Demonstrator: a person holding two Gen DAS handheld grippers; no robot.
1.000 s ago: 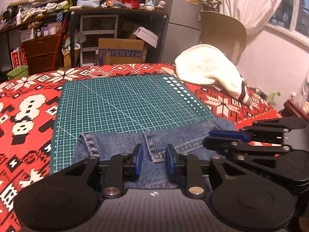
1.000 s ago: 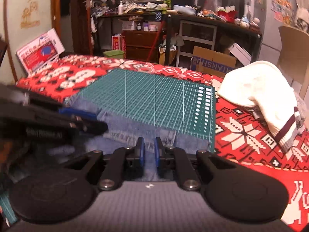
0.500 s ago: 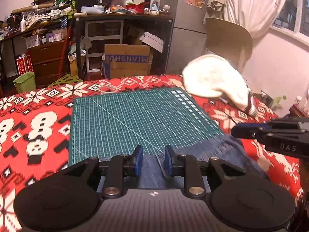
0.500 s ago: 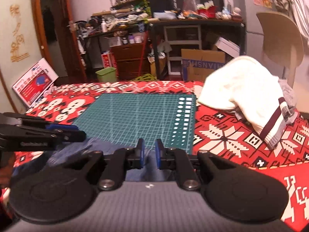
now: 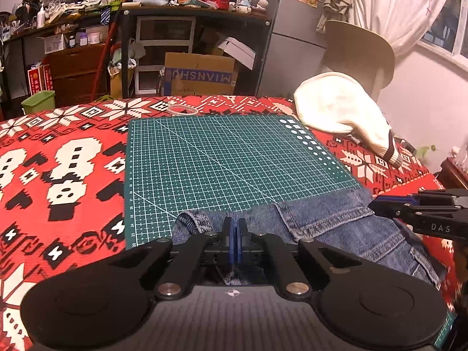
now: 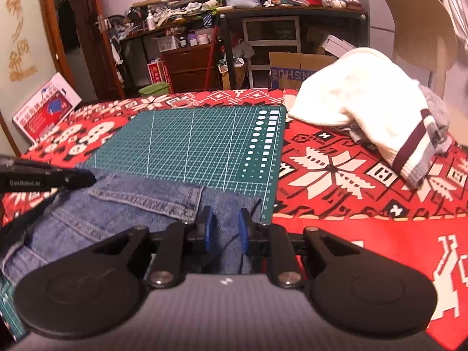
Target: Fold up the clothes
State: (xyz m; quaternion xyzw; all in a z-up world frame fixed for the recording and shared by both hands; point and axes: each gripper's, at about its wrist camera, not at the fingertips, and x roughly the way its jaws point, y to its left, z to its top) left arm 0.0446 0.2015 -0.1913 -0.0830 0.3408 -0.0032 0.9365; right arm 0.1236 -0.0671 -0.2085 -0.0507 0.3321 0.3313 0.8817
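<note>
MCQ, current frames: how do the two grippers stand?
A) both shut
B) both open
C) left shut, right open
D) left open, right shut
C: the left gripper has its blue jaws pressed together over the jeans, while the right gripper shows a clear gap with denim visible between them.

left gripper (image 5: 235,235): black linkage arms, blue pads, silver screws, round black discs, grey body | right gripper (image 6: 224,231): same build, white "DAS" marking
</note>
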